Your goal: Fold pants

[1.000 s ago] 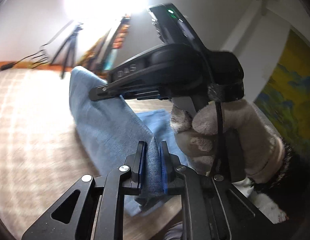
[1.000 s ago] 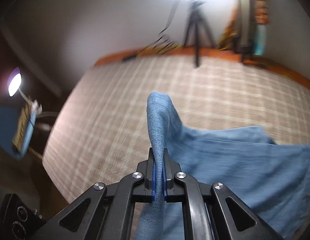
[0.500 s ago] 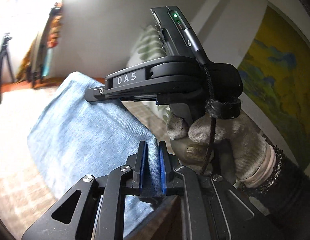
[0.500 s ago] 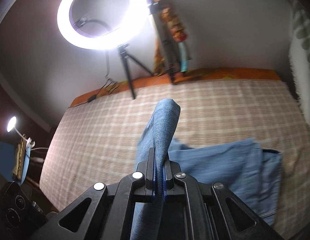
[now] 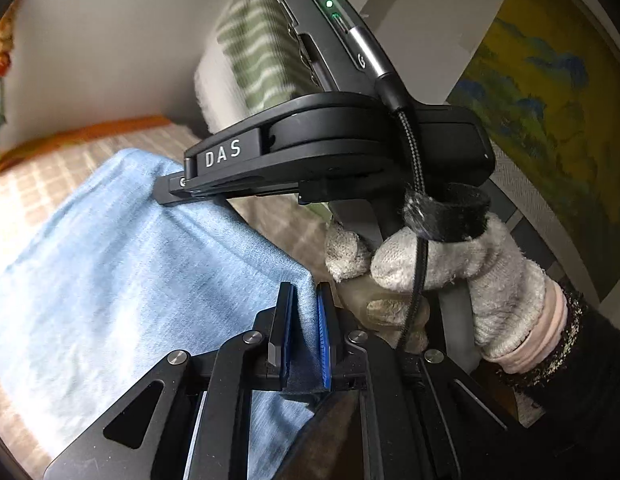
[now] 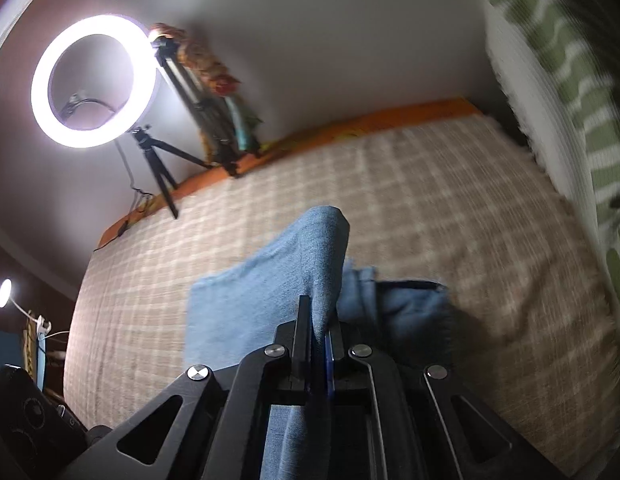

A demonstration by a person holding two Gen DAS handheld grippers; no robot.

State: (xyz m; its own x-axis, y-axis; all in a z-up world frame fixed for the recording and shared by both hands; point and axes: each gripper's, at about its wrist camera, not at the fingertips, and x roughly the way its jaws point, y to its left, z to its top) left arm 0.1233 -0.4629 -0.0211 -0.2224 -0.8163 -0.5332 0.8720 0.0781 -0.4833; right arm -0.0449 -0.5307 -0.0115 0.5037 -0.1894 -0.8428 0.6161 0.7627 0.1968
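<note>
Two views. Left wrist: left gripper (image 5: pixel 304 332), bottom centre, clamped on the blue pants (image 5: pixel 122 264), which spread to frame left. Right wrist: right gripper (image 6: pixel 319 340) clamped on the pants (image 6: pixel 310 264), centre, above the checked bedcover (image 6: pixel 429 200).

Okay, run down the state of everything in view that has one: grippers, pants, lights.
left gripper: shut on the pants.
right gripper: shut on the pants.
pants: partly lifted, the rest lying on the checked bed cover.
ring light: on.
small lamp: on.
</note>
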